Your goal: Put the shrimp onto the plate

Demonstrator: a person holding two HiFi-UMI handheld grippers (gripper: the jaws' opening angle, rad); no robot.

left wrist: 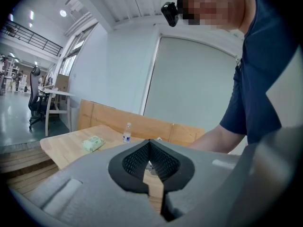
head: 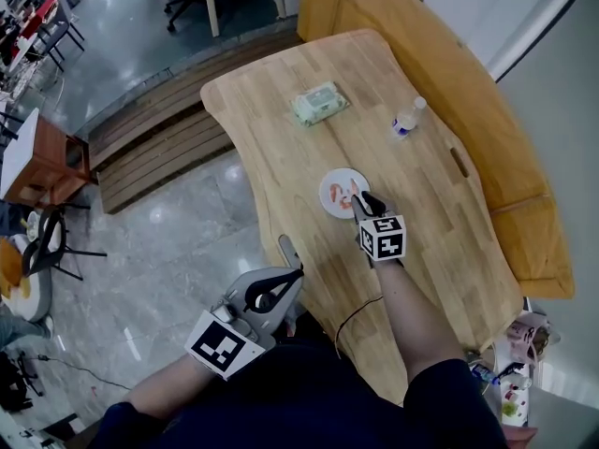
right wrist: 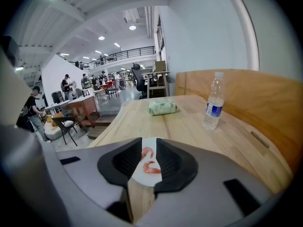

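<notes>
A small white plate (head: 329,197) lies near the middle of the wooden table (head: 440,251), with two orange-pink shrimp (head: 348,193) on it. My right gripper (head: 361,204) hovers at the plate's near right edge. In the right gripper view the plate (right wrist: 141,176) and both shrimp (right wrist: 151,168) show through the gap of my right gripper (right wrist: 148,144). Its jaws stand slightly apart with nothing between them. My left gripper (head: 286,249) hangs off the table's left edge, above the floor. In its own view the left gripper (left wrist: 149,142) has its tips touching and holds nothing.
A green pack of wipes (head: 319,103) and a small water bottle (head: 408,120) stand farther back on the table. A wooden bench (head: 524,204) runs along the right side. The table's left edge drops to a tiled floor (head: 178,241).
</notes>
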